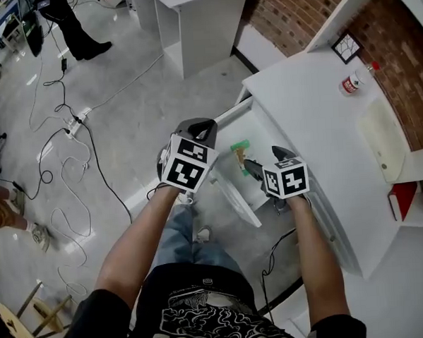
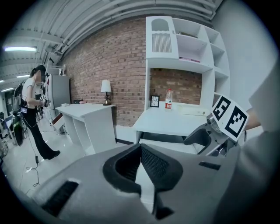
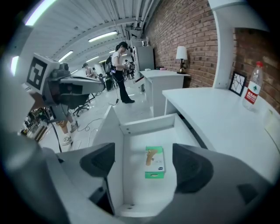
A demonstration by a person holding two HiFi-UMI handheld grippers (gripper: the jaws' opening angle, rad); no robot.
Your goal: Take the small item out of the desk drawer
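A small green and white box (image 3: 155,162) lies flat on the floor of the open white drawer (image 3: 146,124); in the head view the box (image 1: 240,149) shows between the two grippers. My right gripper (image 3: 144,164) hovers above it, open, with the box framed between its wide dark pads (image 3: 192,168) and not touched. From the head view the right gripper (image 1: 251,167) sits just short of the box. My left gripper (image 2: 141,147) is shut on nothing and is held up to the left of the drawer (image 1: 234,193), where it shows as left gripper (image 1: 203,127).
The white desk top (image 1: 314,103) carries a water bottle (image 1: 352,82) and a small picture frame (image 1: 346,48). Cables and a power strip (image 1: 75,126) lie on the floor. A second white desk (image 1: 189,17) and a standing person (image 1: 77,30) are farther off.
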